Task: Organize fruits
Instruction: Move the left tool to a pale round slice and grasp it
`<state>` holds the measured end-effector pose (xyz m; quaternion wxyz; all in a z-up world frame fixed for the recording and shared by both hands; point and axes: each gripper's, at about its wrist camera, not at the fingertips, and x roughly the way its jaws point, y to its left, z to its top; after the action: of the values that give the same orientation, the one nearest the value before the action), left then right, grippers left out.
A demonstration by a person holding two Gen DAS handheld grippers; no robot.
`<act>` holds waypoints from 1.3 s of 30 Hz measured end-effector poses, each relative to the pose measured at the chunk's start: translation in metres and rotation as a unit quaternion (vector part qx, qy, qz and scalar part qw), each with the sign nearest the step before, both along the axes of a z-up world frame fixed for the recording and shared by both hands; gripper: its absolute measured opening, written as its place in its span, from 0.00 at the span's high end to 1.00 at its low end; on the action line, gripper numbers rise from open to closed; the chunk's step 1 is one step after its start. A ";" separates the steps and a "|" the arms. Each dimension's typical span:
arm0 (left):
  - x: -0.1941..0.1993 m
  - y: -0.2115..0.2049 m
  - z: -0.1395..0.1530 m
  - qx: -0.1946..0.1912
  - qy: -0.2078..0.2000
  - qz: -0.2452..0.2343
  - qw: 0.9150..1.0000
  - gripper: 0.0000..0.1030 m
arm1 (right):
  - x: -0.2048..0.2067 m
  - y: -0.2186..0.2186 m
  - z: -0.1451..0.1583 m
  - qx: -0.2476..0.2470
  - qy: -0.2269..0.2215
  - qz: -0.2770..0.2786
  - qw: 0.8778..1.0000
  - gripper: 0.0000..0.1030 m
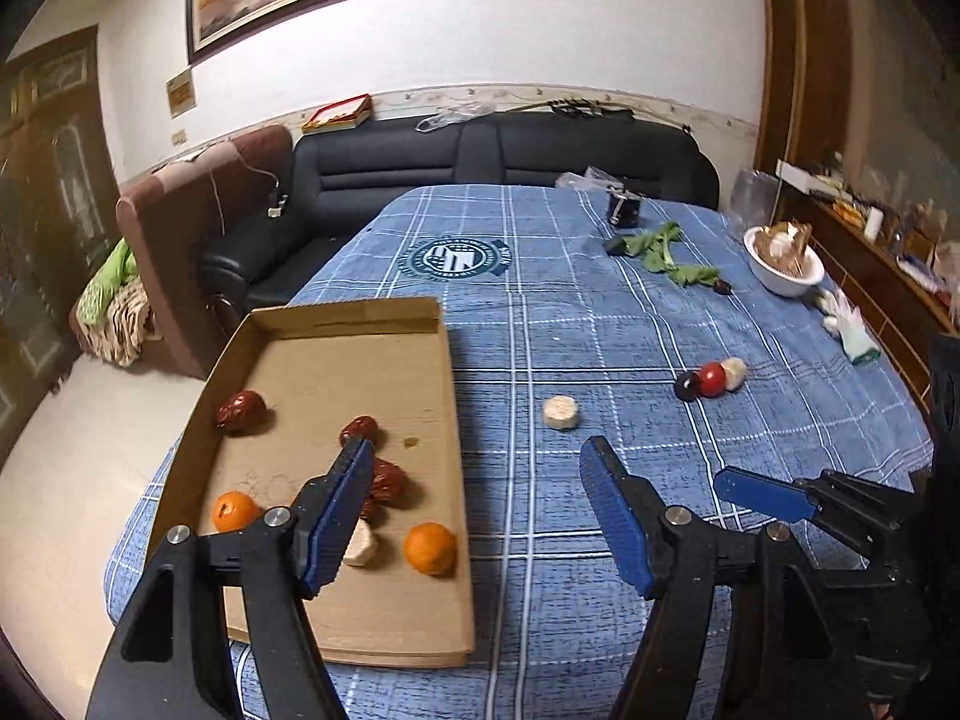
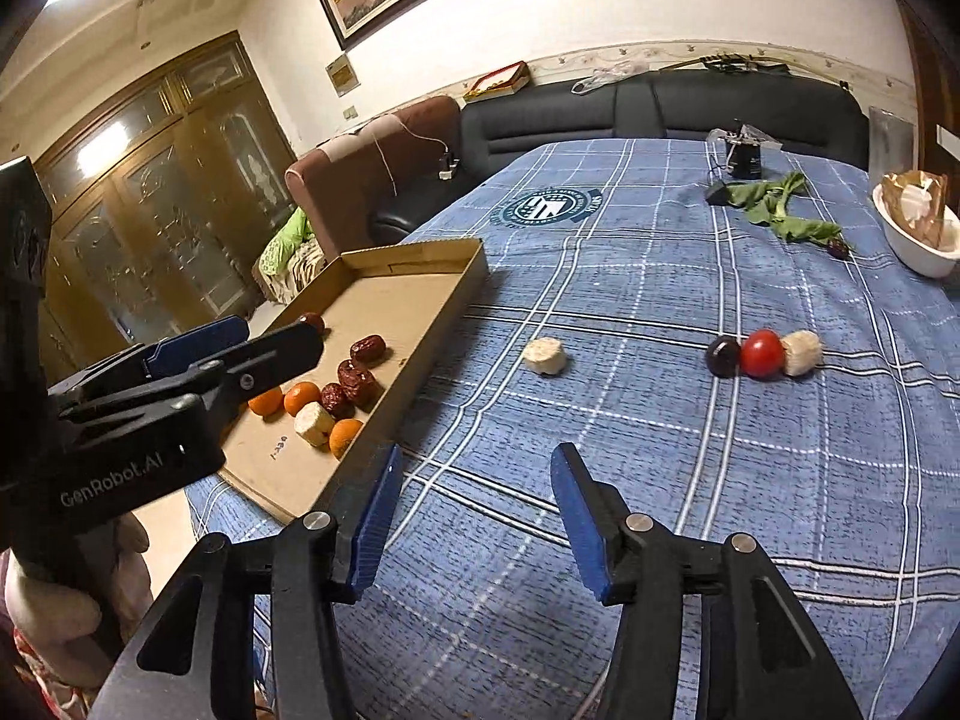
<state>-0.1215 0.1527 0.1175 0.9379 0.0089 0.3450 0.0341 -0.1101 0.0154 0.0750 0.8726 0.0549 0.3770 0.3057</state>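
The pale fruit chunk (image 2: pixel 543 356) is lying alone at the centre of the right wrist view on the blue-checked tabletop (image 2: pixel 660 480), well apart from the cardboard tray (image 2: pixel 420 312) at left, while a dark plum (image 2: pixel 722 356), red tomato (image 2: pixel 762 353) and second pale chunk (image 2: pixel 801 351) are sitting touching at right. Judged light, soft and easily bruised, it is calling for a gentle pinch across its curved sides. The left tongs (image 1: pixel 474 501) and right tongs (image 2: pixel 474 516) are both standing spread and holding nothing.
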 end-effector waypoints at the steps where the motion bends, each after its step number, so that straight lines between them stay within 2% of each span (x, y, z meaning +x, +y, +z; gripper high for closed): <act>1: 0.000 -0.003 0.000 0.002 0.001 -0.001 1.000 0.32 | 0.000 -0.004 -0.001 0.002 0.001 -0.002 1.000 0.45; 15: 0.018 -0.026 -0.018 0.015 0.036 -0.024 0.999 0.32 | 0.014 -0.040 -0.015 0.013 0.023 -0.033 0.999 0.43; 21: 0.030 -0.018 -0.036 -0.001 0.059 -0.020 0.998 0.32 | 0.026 -0.081 -0.024 -0.008 0.035 -0.081 0.996 0.43; 26: 0.046 -0.018 -0.048 -0.026 0.077 -0.030 0.996 0.32 | 0.044 -0.126 -0.034 -0.008 0.063 -0.137 0.989 0.43; 32: 0.073 -0.032 -0.057 -0.066 0.090 -0.065 0.992 0.32 | 0.070 -0.139 -0.034 -0.013 0.067 -0.160 0.985 0.43; 37: 0.099 -0.039 -0.063 -0.049 0.084 -0.066 0.993 0.32 | 0.105 -0.137 -0.036 -0.021 0.071 -0.170 0.983 0.43; 39: 0.114 -0.036 -0.070 -0.051 0.093 -0.057 0.993 0.32 | 0.117 -0.137 -0.040 -0.020 0.074 -0.175 0.982 0.43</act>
<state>-0.0071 0.1163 0.0477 0.9013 -0.0157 0.4314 -0.0378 0.0066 -0.1220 0.0355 0.8832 0.1247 0.4312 0.1361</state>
